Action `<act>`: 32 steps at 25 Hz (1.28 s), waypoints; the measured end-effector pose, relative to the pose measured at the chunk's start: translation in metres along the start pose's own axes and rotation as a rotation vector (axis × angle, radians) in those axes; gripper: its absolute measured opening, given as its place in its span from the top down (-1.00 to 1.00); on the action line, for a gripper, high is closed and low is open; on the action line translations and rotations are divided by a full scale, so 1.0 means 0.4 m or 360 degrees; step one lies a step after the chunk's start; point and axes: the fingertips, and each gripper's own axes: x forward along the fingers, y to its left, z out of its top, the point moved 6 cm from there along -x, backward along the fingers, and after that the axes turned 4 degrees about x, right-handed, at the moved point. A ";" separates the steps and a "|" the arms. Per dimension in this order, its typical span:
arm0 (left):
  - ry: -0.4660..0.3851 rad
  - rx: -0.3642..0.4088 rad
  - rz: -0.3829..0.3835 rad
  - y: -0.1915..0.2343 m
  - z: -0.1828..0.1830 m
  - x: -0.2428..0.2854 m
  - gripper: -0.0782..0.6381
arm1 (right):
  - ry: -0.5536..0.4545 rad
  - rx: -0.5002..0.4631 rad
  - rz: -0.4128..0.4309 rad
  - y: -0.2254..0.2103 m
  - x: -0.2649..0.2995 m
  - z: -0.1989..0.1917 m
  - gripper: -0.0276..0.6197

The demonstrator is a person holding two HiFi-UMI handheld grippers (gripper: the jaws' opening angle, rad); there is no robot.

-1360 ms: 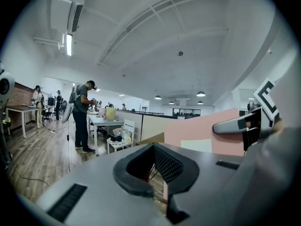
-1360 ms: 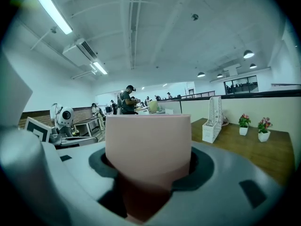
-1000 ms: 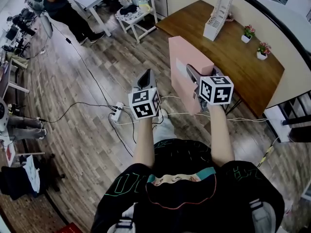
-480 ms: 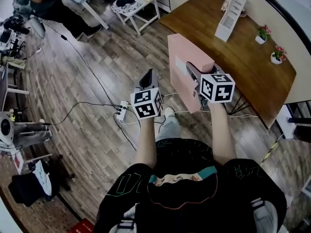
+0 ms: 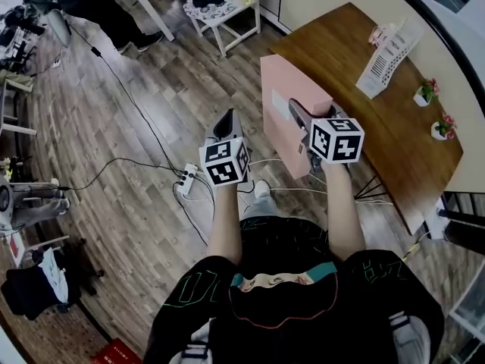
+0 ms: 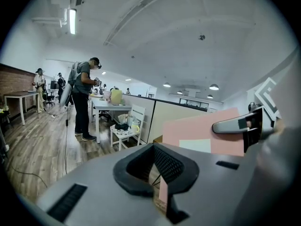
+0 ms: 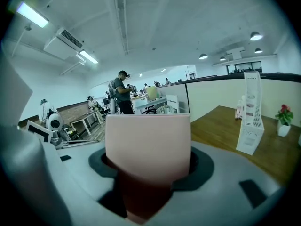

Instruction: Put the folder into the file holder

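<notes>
Right tongs (image 5: pixel 299 120): clenched on the pink folder (image 5: pixel 284 82); the folder's edge fills the gap between the jaws.
Left tongs (image 6: pixel 151 171): released, jaws a little apart, nothing between them.
Folder: held on edge in the air, rising ahead of the right tongs. It is just right of the left tongs and apart from them. A pale label (image 6: pixel 195 145) faces the left tongs.
File holder (image 5: pixel 386 51): white, slotted, upright on the table (image 5: pixel 341 59). It is ahead and to the right of the right tongs, well apart from the folder.
Table: brown wood, ahead of the right tongs, beyond the folder.
Flower pots: two small ones (image 5: pixel 426 93) (image 5: pixel 441 127) on the table, right of the file holder.
Marker cubes: one on the left tongs (image 5: pixel 223 161), one on the right (image 5: pixel 336 139), near the person's hands.
Floor (image 5: pixel 136 203): wood planks under both tongs; a power strip (image 5: pixel 187 177) and cables lie left of the left tongs.
Background: a standing person (image 6: pixel 87 98) at a white desk, far ahead of the left tongs.
</notes>
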 end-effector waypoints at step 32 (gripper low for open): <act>-0.0258 0.0037 0.0064 -0.039 0.340 0.389 0.78 | -0.0283 -0.0170 0.0250 -0.144 0.242 0.458 0.03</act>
